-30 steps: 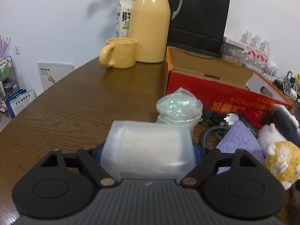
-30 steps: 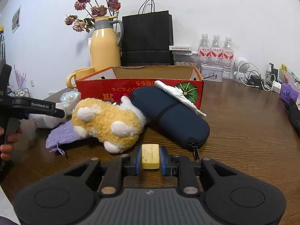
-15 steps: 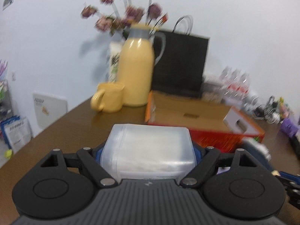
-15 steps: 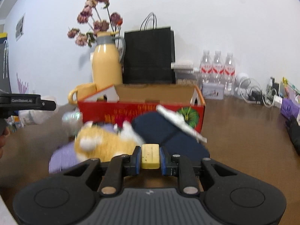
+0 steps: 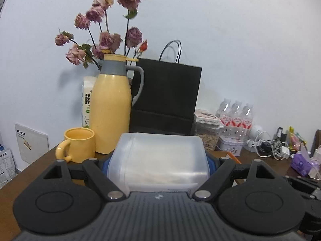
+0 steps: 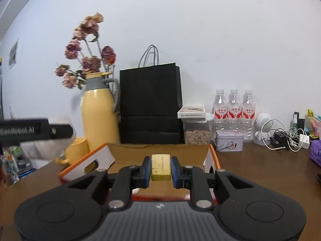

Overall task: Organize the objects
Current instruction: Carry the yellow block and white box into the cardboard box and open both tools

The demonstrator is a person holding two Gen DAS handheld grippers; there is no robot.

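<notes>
My left gripper (image 5: 158, 160) is shut on a translucent white plastic pack (image 5: 158, 156), which fills the gap between its blue pads and hides what lies straight ahead. My right gripper (image 6: 161, 168) is shut on a small yellow block (image 6: 161, 166), held just over the near wall of the open orange cardboard box (image 6: 160, 152). In the right wrist view the left gripper (image 6: 36, 131) shows as a blurred black bar at the left, with the white pack (image 6: 46, 146) under it.
Against the back wall stand a yellow thermos jug (image 5: 110, 116) with dried roses, a yellow mug (image 5: 78, 144), a black paper bag (image 6: 150, 108), three water bottles (image 6: 233, 108), a grey tin (image 6: 228, 140) and tangled chargers (image 6: 280, 136). A purple pouch (image 5: 301, 160) lies at the right.
Both grippers have risen and tilted upward while keeping hold of their objects. The plush toy, dark pouch and purple cloth have dropped below both views; the box and back wall now face the cameras.
</notes>
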